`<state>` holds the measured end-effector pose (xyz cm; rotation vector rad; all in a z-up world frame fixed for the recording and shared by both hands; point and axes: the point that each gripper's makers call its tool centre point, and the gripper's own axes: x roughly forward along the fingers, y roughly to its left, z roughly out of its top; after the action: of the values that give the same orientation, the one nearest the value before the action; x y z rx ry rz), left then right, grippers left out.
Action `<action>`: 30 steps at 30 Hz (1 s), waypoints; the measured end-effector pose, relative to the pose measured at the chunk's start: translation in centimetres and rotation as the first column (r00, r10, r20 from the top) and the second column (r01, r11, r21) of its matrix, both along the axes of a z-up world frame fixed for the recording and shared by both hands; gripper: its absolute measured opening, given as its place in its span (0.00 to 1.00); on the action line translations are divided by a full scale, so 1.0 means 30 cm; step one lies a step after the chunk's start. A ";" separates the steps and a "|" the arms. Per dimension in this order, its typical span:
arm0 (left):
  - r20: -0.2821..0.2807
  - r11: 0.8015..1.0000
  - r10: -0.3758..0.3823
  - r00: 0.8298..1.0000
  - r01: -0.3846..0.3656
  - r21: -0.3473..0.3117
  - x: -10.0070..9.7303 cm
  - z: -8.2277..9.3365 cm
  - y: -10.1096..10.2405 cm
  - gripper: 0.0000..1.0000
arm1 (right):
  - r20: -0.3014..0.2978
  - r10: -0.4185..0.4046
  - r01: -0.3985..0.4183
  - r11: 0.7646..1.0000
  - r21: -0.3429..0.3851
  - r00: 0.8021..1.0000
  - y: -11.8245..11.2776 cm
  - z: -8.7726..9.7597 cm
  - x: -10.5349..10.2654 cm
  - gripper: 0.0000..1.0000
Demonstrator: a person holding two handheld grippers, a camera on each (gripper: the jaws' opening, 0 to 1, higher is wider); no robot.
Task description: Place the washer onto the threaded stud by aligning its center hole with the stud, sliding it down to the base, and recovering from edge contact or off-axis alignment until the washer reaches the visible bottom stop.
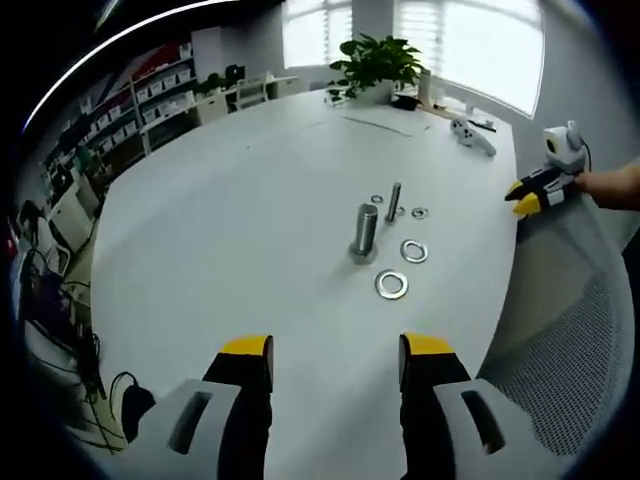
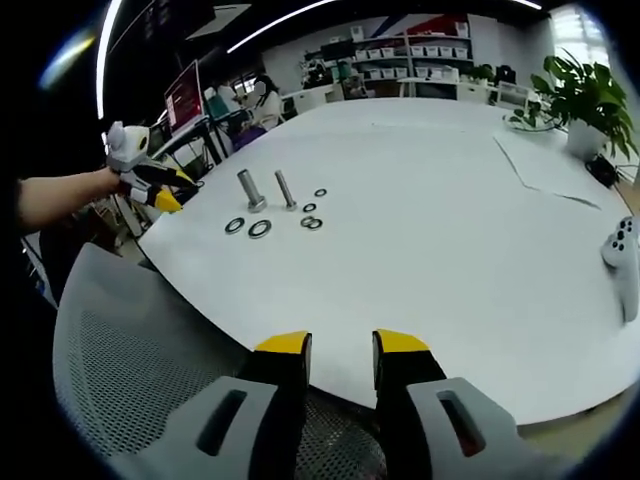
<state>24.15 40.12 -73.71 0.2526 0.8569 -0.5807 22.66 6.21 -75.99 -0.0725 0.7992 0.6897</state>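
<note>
On the white table (image 1: 250, 220) a thick bolt (image 1: 365, 232) stands upright on its head, with a thinner threaded stud (image 1: 393, 200) upright just behind it. Two large washers (image 1: 391, 285) (image 1: 414, 250) lie flat in front of the bolt, and small washers (image 1: 420, 212) lie by the stud. My left gripper (image 1: 337, 350) is open and empty, well short of them. A hand holds my right gripper (image 1: 522, 196) at the table's right edge. In the right gripper view, my right gripper (image 2: 342, 350) is open and empty over the near table edge, far from the bolt (image 2: 247, 190), stud (image 2: 285, 188) and washers (image 2: 260, 229).
A grey mesh chair back (image 2: 120, 350) stands at the table edge between the two grippers. A potted plant (image 1: 375, 60), a white game controller (image 1: 472, 135) and a sheet of paper (image 1: 380, 125) lie at the far end. Shelves and desks ring the room.
</note>
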 end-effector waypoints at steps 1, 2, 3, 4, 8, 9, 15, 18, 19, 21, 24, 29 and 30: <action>-0.016 1.000 -0.005 1.000 0.005 0.001 0.002 -0.010 -0.005 0.48 | 0.000 0.003 -0.003 1.000 0.000 1.000 0.001 0.000 -0.001 0.27; -0.021 1.000 -0.012 1.000 0.012 0.002 0.003 -0.015 -0.009 0.48 | 0.000 0.004 -0.004 1.000 -0.001 1.000 0.002 0.000 -0.001 0.27; -0.030 1.000 -0.021 0.999 0.021 0.007 0.007 -0.024 -0.012 0.48 | 0.000 0.004 -0.004 1.000 -0.001 1.000 0.002 0.000 -0.001 0.27; -0.034 1.000 -0.026 0.999 0.027 0.010 0.009 -0.029 -0.015 0.48 | 0.000 0.003 -0.003 1.000 0.000 1.000 0.001 0.000 0.000 0.27; -0.060 0.998 -0.061 0.996 0.061 0.001 0.007 -0.044 -0.037 0.46 | 0.004 -0.001 0.001 1.000 0.004 1.000 0.001 0.003 0.001 0.27; -0.062 0.998 -0.066 0.996 0.066 0.005 0.011 -0.050 -0.038 0.45 | 0.005 0.001 -0.002 1.000 0.007 1.000 0.003 0.004 0.002 0.27; -0.136 0.996 -0.082 0.987 0.085 0.018 0.025 -0.094 -0.041 0.47 | 0.001 0.012 -0.012 1.000 0.001 1.000 0.006 0.001 -0.001 0.27; -0.140 0.987 -0.130 0.982 0.141 0.072 0.034 -0.111 -0.032 0.48 | 0.001 0.016 -0.016 1.000 -0.005 1.000 0.007 0.000 -0.001 0.27; -0.144 0.987 -0.133 0.981 0.145 0.073 0.036 -0.115 -0.034 0.48 | 0.001 0.015 -0.015 1.000 -0.003 1.000 0.007 0.000 -0.001 0.27; -0.157 0.986 -0.139 0.978 0.151 0.068 0.039 -0.124 -0.039 0.48 | 0.002 0.014 -0.014 1.000 -0.002 1.000 0.007 0.001 -0.001 0.27; -0.171 0.986 -0.151 0.974 0.161 0.050 0.048 -0.132 -0.073 0.48 | 0.004 0.011 -0.011 1.000 -0.001 1.000 0.007 0.003 0.000 0.27; -0.175 0.968 -0.232 0.957 0.245 0.059 0.062 -0.141 -0.149 0.48 | 0.000 0.014 -0.014 1.000 -0.005 1.000 0.007 0.000 -0.001 0.27; -0.177 0.965 -0.244 0.954 0.257 0.059 0.063 -0.141 -0.162 0.48 | -0.001 0.014 -0.014 1.000 -0.006 1.000 0.006 0.000 -0.001 0.27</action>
<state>26.04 35.27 -77.96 0.3948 1.0212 -0.8137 22.64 6.40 -75.99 -0.0835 0.8026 0.7009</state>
